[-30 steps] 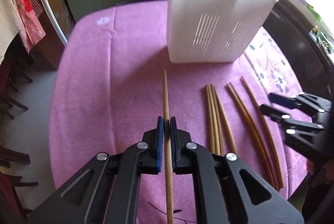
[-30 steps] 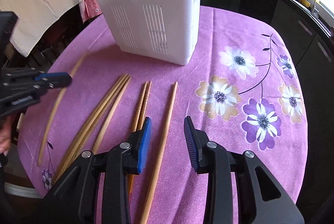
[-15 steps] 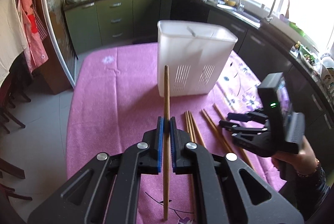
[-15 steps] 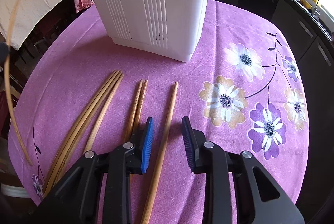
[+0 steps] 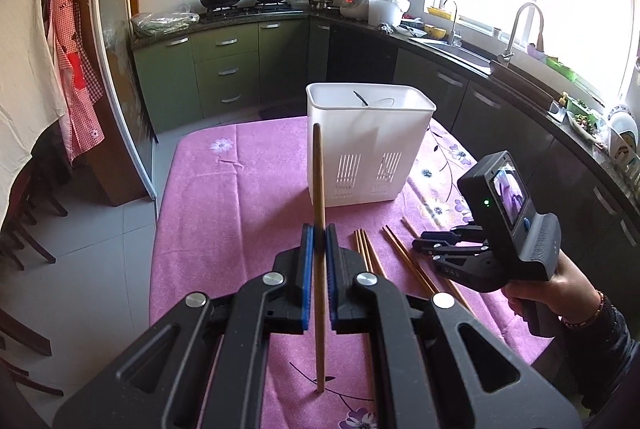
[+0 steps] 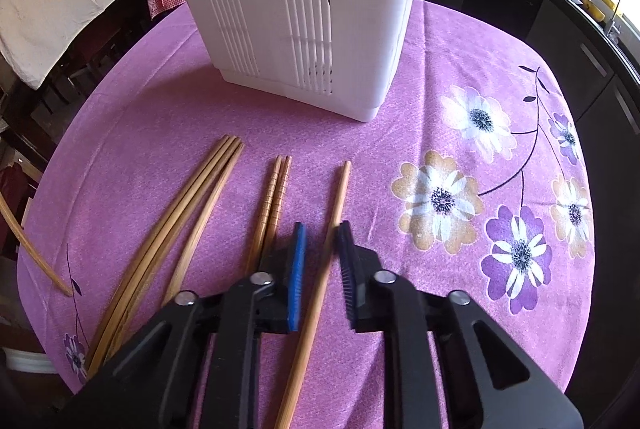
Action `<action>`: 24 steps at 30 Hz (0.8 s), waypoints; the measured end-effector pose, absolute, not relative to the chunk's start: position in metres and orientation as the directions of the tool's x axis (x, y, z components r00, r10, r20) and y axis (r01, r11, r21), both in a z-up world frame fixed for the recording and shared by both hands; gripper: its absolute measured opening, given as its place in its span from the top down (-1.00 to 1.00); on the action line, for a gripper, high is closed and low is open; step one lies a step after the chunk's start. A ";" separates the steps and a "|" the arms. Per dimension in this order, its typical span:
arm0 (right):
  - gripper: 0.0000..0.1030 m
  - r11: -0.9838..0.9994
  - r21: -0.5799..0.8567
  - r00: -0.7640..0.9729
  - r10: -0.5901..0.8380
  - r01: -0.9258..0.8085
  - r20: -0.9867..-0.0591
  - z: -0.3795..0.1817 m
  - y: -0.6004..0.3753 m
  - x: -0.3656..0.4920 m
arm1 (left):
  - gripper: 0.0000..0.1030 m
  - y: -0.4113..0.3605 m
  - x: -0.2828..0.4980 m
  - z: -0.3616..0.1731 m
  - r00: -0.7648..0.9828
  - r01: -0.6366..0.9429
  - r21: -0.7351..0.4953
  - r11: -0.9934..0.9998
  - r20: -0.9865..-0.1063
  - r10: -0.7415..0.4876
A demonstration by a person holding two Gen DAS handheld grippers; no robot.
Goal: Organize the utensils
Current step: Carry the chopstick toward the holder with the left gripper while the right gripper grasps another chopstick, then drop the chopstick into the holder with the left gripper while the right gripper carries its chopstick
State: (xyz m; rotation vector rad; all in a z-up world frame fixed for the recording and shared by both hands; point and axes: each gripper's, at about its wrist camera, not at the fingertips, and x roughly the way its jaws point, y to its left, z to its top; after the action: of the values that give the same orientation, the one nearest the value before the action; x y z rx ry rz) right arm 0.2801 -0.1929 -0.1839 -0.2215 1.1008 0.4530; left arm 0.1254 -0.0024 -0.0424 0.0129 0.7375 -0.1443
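My left gripper (image 5: 316,233) is shut on a single wooden chopstick (image 5: 319,189) and holds it raised above the table, pointing toward the white slotted utensil holder (image 5: 368,149). My right gripper (image 6: 322,229) is open and low over the table, its jaws on either side of a lone chopstick (image 6: 338,197). It also shows in the left wrist view (image 5: 424,243). A pair of ridged chopsticks (image 6: 274,197) and a bundle of three (image 6: 200,197) lie to its left. The holder (image 6: 296,9) stands just beyond them.
The round table has a purple flowered cloth (image 6: 460,189). Dark chairs (image 5: 24,229) stand at the left. Kitchen cabinets (image 5: 224,69) and a sink counter (image 5: 500,65) lie beyond the table. The raised chopstick's end shows at the far left of the right wrist view (image 6: 32,253).
My left gripper has lifted its chopstick well up off the table. My right gripper has moved forward and down, and its jaws have narrowed around the lone chopstick.
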 end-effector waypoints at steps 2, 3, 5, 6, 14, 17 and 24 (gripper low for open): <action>0.86 0.887 0.047 0.377 0.244 -0.460 -0.893 -0.183 -0.189 0.276 | 0.88 -0.003 0.124 -0.041 0.731 0.135 -0.039 0.990 -0.670 -0.127; 0.88 0.887 0.048 0.379 0.245 -0.460 -0.892 -0.183 -0.187 0.276 | 0.88 -0.003 0.124 -0.042 0.731 0.136 -0.038 0.990 -0.670 -0.126; 0.88 0.885 0.066 0.372 0.260 -0.460 -0.891 -0.181 -0.186 0.277 | 0.88 -0.003 0.124 -0.042 0.731 0.136 -0.038 0.990 -0.671 -0.126; 0.88 0.885 0.076 0.377 0.271 -0.458 -0.886 -0.179 -0.187 0.276 | 0.88 -0.003 0.124 -0.041 0.731 0.136 -0.038 0.990 -0.671 -0.126; 0.88 0.879 0.111 0.551 0.384 -0.464 -0.741 -0.095 -0.213 0.243 | 0.88 -0.001 0.122 -0.039 0.730 0.141 -0.037 0.989 -0.671 -0.129; 0.88 0.876 0.121 0.619 0.421 -0.466 -0.663 -0.059 -0.230 0.223 | 0.88 0.001 0.119 -0.039 0.732 0.141 -0.035 0.989 -0.669 -0.128; 0.88 0.883 0.109 0.689 0.429 -0.457 -0.584 -0.029 -0.259 0.187 | 0.88 0.002 0.115 -0.038 0.740 0.141 -0.030 0.990 -0.661 -0.126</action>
State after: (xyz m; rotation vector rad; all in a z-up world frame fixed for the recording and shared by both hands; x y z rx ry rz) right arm 0.1866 -0.2590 -0.0290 -0.0460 0.6412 0.4953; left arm 0.1147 0.0020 -0.0382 0.0221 0.7232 -0.1464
